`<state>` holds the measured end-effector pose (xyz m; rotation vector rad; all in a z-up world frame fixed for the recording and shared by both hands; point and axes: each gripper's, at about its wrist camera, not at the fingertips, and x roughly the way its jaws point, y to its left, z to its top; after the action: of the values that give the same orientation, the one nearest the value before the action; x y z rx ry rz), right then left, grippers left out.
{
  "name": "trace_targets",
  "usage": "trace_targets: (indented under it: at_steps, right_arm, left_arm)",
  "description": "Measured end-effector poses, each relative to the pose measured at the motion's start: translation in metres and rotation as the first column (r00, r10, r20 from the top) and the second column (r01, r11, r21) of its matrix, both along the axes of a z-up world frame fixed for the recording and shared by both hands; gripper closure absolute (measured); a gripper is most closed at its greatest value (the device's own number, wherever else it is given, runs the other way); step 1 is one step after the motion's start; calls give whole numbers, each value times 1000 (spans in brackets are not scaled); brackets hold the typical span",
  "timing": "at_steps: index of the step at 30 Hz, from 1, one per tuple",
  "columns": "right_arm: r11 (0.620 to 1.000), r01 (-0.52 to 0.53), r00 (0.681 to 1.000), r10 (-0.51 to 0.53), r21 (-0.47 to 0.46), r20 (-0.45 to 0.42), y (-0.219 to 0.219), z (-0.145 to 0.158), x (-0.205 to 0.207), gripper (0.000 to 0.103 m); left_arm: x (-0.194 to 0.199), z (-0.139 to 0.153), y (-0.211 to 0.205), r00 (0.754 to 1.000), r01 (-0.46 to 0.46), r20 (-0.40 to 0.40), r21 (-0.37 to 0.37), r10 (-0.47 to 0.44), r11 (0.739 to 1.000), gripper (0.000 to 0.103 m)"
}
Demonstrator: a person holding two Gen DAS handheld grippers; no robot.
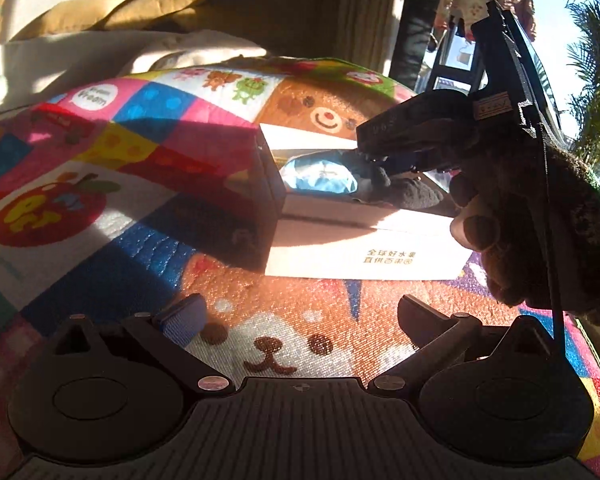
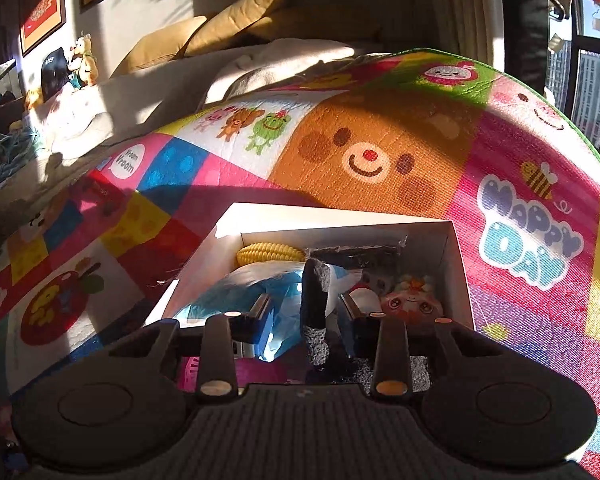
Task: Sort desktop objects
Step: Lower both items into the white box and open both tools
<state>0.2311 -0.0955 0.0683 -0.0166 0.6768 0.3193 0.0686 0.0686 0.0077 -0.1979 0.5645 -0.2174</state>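
1. White cardboard forms the open box (image 2: 228,232) that sits on the bright cartoon play mat (image 2: 380,152); it is the collecting place for the sort and already looks crowded.
2. Inside it, the right wrist view shows a yellow corn cob (image 2: 270,254) at the back, a crinkly blue bag (image 2: 236,292) on the left, a pink-faced plush toy (image 2: 410,302) on the right and a dark flat item behind them.
3. The right gripper (image 2: 304,312) hangs over the box with its fingers parted. A dark grey fuzzy piece (image 2: 316,312) stands between them, and neither pad clearly presses on it, so I judge it released or barely held.
4. From the left wrist view, the right gripper (image 1: 374,158) reaches into the box (image 1: 364,240) from the right, its tips low among the contents beside the blue bag (image 1: 320,176).
5. The left gripper (image 1: 300,320) waits just above the mat with fingers spread wide and nothing between them, short of the box.
6. Risks, as I judge them:
   - the fuzzy piece may snag a finger and ride back out when the gripper lifts;
   - the full box leaves little room, so a tip could nudge the plush toy or crush the bag;
   - hard sun and deep shadow hide the pads' contact.
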Motion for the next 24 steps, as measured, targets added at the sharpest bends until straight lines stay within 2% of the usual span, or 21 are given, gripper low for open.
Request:
trace_targets:
  at_steps: [4,7,8,11,13,15,17,18,20,22,24]
  right_arm:
    - [999,26,999,-25,22,-35,4,-2,13,68]
    - [998,44,990,-37,54,-133,-3,-5,12,68]
    - [997,35,990,-26,62,-140,-7,-6,7,69]
    - [1000,4,997,-3,17,-74,-6,0,-13,68]
    - [1000,-10,1000,10,-26,13,-1,11,-26,64]
    - [1000,-5,998,6,-16,65,1,22,-28,64]
    - [1000,13,996,-14,10,83,0,28,-24,75]
    - [999,18,997,-20,27,78,0,28,-19,85]
    - [999,22,999,-23,28,29,2,19,-11,87]
    - [998,67,997,-68,-13,-34,2,2,-1,92]
    - [995,102,992,-102,-13,-68,-6,-14,7,96]
  left_arm:
    - [4,-3,10,1000,-13,-27,-66,11,998,0]
    - [4,-3,11,1000,-10,-29,-80,8,997,0]
    - [3,-3,10,1000,-8,-24,-77,7,997,0]
    - [0,-2,7,1000,-1,-9,-57,0,998,0]
    - [-1,-1,6,1000,3,-2,-51,-4,999,0]
    - [0,-1,7,1000,2,-7,-56,-2,998,0]
    - [1,-1,9,1000,-2,-13,-64,1,998,0]
    - [1,-2,9,1000,-2,-14,-65,1,998,0]
    - [1,-1,8,1000,0,-14,-63,0,998,0]
    - [2,-2,9,1000,-2,-19,-66,0,998,0]
    - [4,-3,11,1000,-6,-31,-76,4,997,0]
